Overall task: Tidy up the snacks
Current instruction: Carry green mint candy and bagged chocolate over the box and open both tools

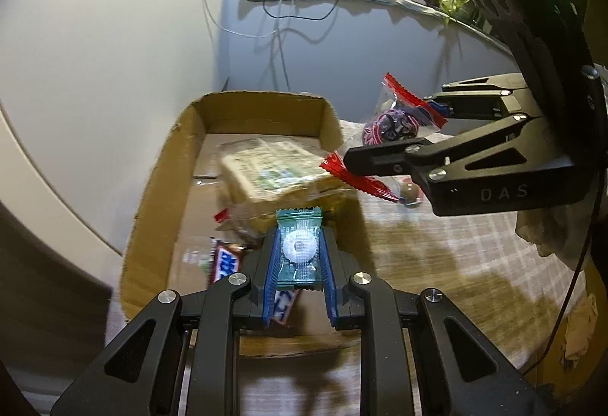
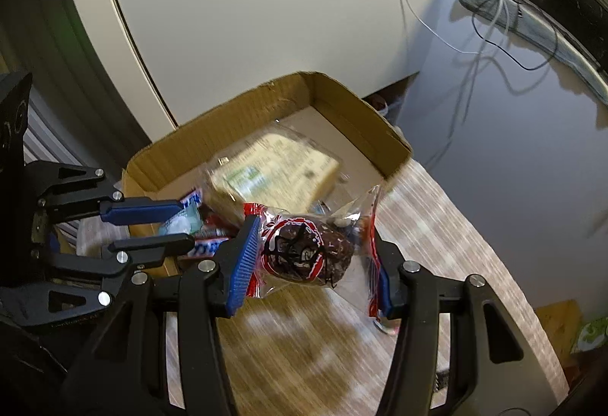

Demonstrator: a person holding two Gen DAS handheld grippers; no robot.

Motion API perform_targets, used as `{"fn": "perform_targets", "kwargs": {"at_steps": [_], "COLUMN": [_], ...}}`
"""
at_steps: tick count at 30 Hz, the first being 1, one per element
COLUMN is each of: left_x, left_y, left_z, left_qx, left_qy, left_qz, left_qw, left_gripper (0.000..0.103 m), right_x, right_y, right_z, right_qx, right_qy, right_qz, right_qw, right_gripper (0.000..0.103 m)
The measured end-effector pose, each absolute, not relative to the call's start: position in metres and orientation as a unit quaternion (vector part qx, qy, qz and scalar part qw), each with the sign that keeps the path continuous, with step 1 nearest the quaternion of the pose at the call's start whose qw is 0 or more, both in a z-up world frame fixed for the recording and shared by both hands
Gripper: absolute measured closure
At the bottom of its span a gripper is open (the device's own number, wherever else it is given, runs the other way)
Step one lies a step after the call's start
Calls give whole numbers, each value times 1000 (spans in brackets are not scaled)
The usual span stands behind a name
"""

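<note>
My left gripper [image 1: 299, 237] is shut on a small green wrapped mint candy [image 1: 299, 248] and holds it above the near end of an open cardboard box [image 1: 159, 165]. The box holds a pale wrapped sandwich pack [image 1: 273, 165] and a Snickers bar [image 1: 228, 264]. My right gripper [image 2: 315, 245] is shut on a clear red-edged packet with a dark round cake [image 2: 307, 250], just right of the box above the table. That packet [image 1: 391, 123] and my right gripper [image 1: 387, 134] show at the right in the left wrist view. My left gripper [image 2: 182, 226] shows at the left in the right wrist view.
The box sits on a table with a checked cloth [image 1: 437, 264]. A small round brown sweet [image 1: 409, 191] lies on the cloth under the right gripper. A white panel [image 2: 247, 16] and a grey wall with hanging cables [image 1: 281, 35] stand behind the box.
</note>
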State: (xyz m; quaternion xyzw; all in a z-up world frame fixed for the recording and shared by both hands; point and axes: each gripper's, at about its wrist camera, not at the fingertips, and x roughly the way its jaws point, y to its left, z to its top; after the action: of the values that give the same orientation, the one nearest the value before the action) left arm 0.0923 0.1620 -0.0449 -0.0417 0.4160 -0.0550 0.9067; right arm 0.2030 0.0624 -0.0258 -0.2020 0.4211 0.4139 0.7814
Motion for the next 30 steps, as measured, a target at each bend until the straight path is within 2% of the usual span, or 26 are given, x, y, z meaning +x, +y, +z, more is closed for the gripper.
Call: {"fn": "perform_targets", "kwargs": {"at_steps": [21,29,30], "left_x": [100,100,100], "left_y": [190,190,189], "left_z": [-55,-52,-52], "left_qx": [-44,-39,-37], "left_qy": [421,417,417], "left_qz": [-31,-27,-28], "left_qw": [905,908,908], "left_gripper": [84,81,78], "right_x": [221,226,225], "right_y": [128,139,140], "right_z": [-29,-31,-31], "right_qx": [-202,-200,-201], "right_qy": [431,434,432], "right_qz": [435,442,442], "right_qw": [765,759,760], "right_gripper": [49,49,49]}}
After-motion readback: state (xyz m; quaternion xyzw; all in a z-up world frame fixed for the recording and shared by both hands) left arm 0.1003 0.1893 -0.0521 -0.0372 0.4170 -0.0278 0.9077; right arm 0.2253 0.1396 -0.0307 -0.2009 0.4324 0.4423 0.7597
